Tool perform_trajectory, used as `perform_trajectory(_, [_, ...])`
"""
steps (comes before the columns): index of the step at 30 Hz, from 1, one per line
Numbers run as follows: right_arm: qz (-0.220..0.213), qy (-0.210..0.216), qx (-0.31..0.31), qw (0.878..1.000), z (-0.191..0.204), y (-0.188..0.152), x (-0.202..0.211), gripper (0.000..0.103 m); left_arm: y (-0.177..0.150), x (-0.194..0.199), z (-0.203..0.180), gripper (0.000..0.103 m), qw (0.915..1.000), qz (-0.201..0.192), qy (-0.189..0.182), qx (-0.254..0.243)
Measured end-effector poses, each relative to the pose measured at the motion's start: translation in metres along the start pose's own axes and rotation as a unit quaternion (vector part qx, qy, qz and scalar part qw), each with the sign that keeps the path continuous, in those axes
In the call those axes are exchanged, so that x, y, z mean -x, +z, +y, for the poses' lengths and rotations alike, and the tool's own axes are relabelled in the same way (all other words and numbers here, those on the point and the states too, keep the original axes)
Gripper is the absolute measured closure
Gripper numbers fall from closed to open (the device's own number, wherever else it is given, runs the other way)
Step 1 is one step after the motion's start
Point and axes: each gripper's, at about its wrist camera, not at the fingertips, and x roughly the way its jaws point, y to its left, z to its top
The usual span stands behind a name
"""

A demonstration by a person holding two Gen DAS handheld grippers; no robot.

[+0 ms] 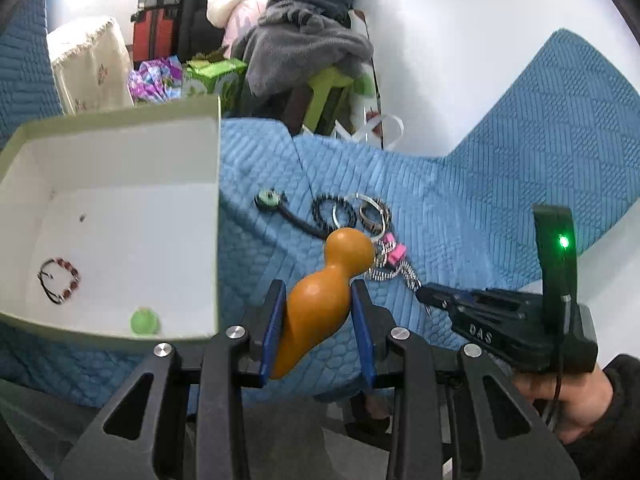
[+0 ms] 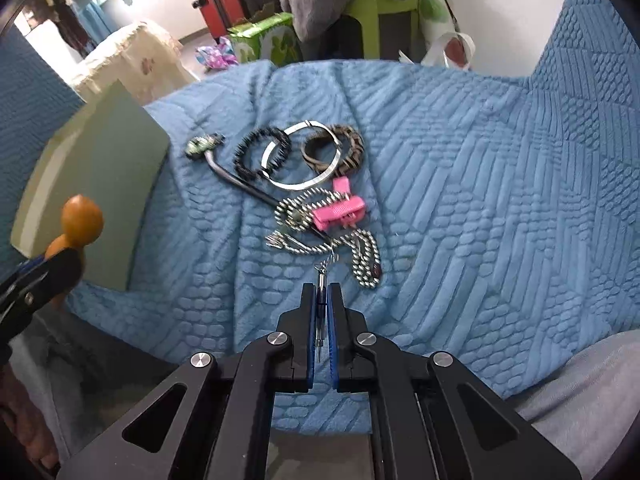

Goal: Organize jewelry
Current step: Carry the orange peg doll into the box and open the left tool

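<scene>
My left gripper (image 1: 318,286) is shut on an orange gourd-shaped charm (image 1: 324,292), held just right of the white open box (image 1: 120,216). The box holds a red bead bracelet (image 1: 60,280) and a green bead (image 1: 144,321). My right gripper (image 2: 322,292) is shut on a thin silver pendant (image 2: 320,312) at the near edge of the jewelry pile. The pile holds a silver bangle (image 2: 304,156), black bead bracelet (image 2: 260,152), patterned bangle (image 2: 340,148), pink clip (image 2: 340,210), twisted chain (image 2: 360,252) and a green pendant on a black cord (image 2: 202,145).
A blue quilted cover (image 2: 460,200) lies under everything. Behind it stand a green stool (image 2: 376,8) piled with grey clothes, a green carton (image 2: 264,36) and a cream covered seat (image 1: 92,68). The right gripper's body (image 1: 500,320) shows in the left wrist view.
</scene>
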Motion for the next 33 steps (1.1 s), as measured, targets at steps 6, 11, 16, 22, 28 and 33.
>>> perform_trajectory(6, [-0.023,0.003,0.002,1.0,0.003,-0.017,0.018,0.1,0.009,0.011,0.008,0.069,0.9991,-0.013,0.032,0.023])
perform_trajectory(11, [-0.037,0.02,-0.009,0.999,0.008,-0.002,0.033,0.1,0.021,0.026,0.007,0.069,0.9986,-0.013,0.042,0.031])
perform_trajectory(16, [-0.065,0.033,0.002,0.997,0.031,0.021,0.067,0.1,0.036,0.05,0.002,0.069,0.9981,-0.03,0.045,0.028])
perform_trajectory(22, [-0.112,0.055,0.023,0.992,0.066,0.053,0.114,0.1,0.062,0.09,-0.002,0.069,0.9965,-0.063,0.054,0.013])
perform_trajectory(28, [-0.146,0.072,0.052,0.985,0.106,0.079,0.147,0.1,0.082,0.129,0.002,0.069,0.9928,-0.099,0.068,-0.001])
perform_trajectory(33, [-0.157,0.093,0.08,0.98,0.143,0.092,0.155,0.099,0.087,0.148,0.02,0.069,0.9873,-0.114,0.111,-0.001])
